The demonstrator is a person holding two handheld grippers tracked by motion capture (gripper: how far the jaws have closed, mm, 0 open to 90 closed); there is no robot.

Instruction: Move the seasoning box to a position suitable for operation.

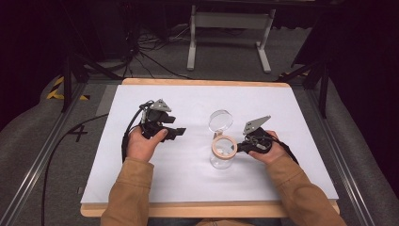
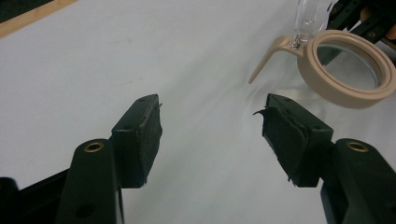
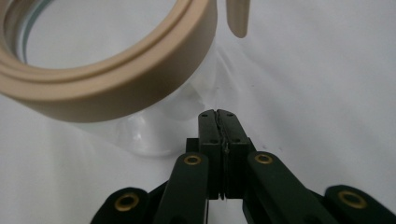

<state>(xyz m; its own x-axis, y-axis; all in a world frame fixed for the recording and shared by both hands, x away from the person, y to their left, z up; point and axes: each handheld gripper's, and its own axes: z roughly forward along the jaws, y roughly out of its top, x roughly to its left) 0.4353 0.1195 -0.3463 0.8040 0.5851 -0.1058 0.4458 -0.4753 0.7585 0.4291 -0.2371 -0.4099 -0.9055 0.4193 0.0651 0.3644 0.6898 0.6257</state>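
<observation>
Jar (image 1: pixel 222 157) base behind closed right claw (image 3: pixel 218 112)

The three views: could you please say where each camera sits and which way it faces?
High view: above the person's side, looking forward and down on the table; forearms, hands, both grippers show.
Left gripper view: rides the left gripper, jaws apart, facing the jar.
Right gripper view: rides the right gripper, jaws together, beside the jar's glass.
All share the tan-rimmed jar.

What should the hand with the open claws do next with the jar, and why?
Probably ease the left gripper toward the glass jar to steady it: its jaws stand open and empty, the hinged lid is up, and the right gripper is shut beside the jar.
</observation>
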